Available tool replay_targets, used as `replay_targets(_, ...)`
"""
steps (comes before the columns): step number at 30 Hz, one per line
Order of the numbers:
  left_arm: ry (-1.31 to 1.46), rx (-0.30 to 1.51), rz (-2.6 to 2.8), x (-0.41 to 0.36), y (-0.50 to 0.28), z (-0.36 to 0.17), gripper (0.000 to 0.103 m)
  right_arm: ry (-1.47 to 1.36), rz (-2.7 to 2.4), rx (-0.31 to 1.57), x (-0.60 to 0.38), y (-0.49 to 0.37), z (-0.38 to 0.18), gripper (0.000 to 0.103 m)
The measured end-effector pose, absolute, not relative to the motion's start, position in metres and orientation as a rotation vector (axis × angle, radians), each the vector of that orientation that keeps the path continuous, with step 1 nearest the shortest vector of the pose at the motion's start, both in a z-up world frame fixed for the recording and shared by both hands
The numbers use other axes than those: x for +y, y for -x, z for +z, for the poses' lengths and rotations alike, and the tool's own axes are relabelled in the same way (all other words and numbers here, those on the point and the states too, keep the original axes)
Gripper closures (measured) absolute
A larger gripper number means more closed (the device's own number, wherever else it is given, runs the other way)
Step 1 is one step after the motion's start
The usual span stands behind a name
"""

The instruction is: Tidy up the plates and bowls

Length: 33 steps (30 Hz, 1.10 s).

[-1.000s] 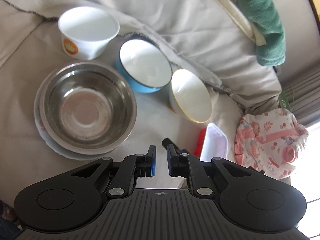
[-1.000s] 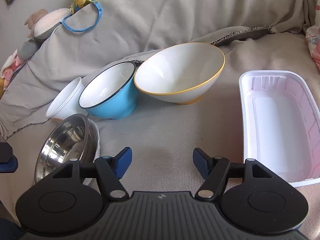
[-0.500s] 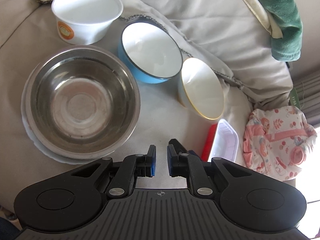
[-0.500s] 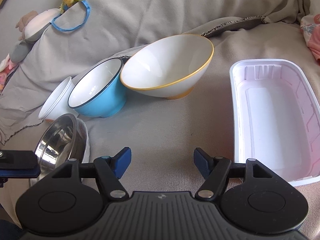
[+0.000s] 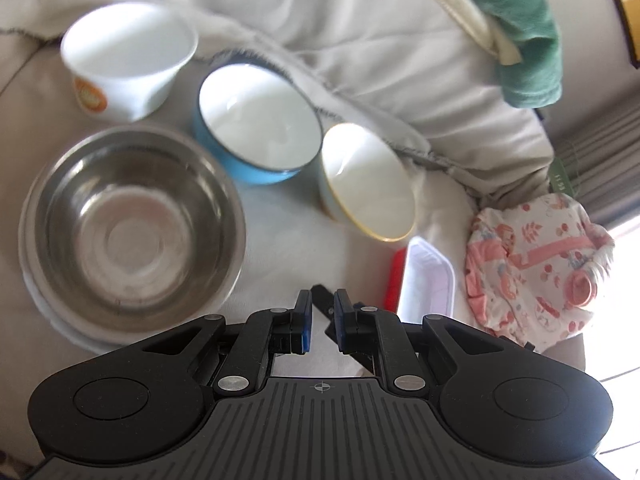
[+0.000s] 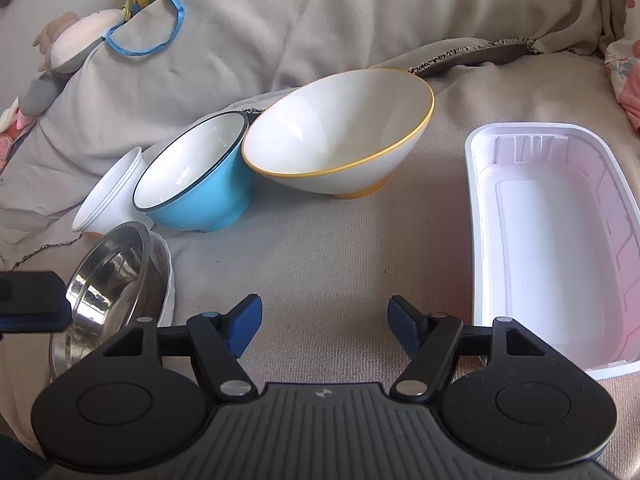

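bowls lined up on the couch, both grippers empty

in the left wrist view the left gripper [image 5: 322, 314] sits at lower centre, fingers nearly together, holding nothing. the steel bowl [image 5: 132, 232] rests on a white plate [image 5: 64, 324] at mid left. above it, from upper left toward centre: white bowl [image 5: 128, 60], blue bowl [image 5: 256, 124], yellow-rimmed bowl [image 5: 368, 184].

in the right wrist view the right gripper [image 6: 325, 328] has its fingers wide apart over bare cloth; the white tray [image 6: 552, 240] fills the right side.

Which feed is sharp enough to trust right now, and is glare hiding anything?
Left wrist: motion-blurred; steel bowl and blue bowl smear, window light blows out the right edge. Right wrist: crisp; only small highlights inside the yellow-rimmed bowl.
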State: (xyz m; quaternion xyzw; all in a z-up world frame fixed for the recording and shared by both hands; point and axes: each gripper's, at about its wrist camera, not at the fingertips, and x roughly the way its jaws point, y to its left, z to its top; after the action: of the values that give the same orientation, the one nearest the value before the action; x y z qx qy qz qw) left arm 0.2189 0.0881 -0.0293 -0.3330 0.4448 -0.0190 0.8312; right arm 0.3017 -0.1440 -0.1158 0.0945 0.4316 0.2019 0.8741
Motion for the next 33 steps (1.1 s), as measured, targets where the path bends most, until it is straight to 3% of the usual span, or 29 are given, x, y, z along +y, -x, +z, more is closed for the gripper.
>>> replay_targets(9,0.574,0.918,-0.026,0.078,-0.250,-0.062,0.089,-0.277,0.396,0.882,-0.161,-0.331,-0.084,0.033)
replay_targets(13,0.477,0.846,-0.017,0.060,-0.280,-0.077,0.087,-0.142,0.336,0.855,-0.153,-0.372,-0.065,0.033)
replay_targets(19,0.486,0.771,-0.006,0.053,-0.323,-0.084,0.086,-0.154,0.278,0.833,-0.153,-0.439,-0.082,0.034)
replay_targets(20,0.487,0.766,0.002,0.052,-0.330,-0.086,0.086,-0.171,0.301,0.860,-0.155,-0.444,-0.089,0.042)
replay_targets(21,0.495,0.762,0.014,0.053,-0.336,-0.088,0.085,-0.189,0.330,0.893,-0.155,-0.448,-0.095,0.061)
replay_targets(23,0.499,0.767,0.049,0.053,-0.348,-0.093,0.083,-0.220,0.370,0.950,-0.156,-0.453,-0.103,0.072)
replay_targets(26,0.465,0.785,0.083,0.049,-0.357,-0.097,0.086,-0.206,0.393,0.948,-0.155,-0.449,-0.102,0.073)
replay_targets(28,0.451,0.804,0.064,0.047,-0.355,-0.097,0.078,-0.195,0.408,0.954,-0.154,-0.443,-0.099,0.073)
replay_targets(33,0.424,0.868,0.036,0.047,-0.321,-0.089,0.078,-0.125,0.440,0.966,-0.156,-0.410,-0.092,0.073)
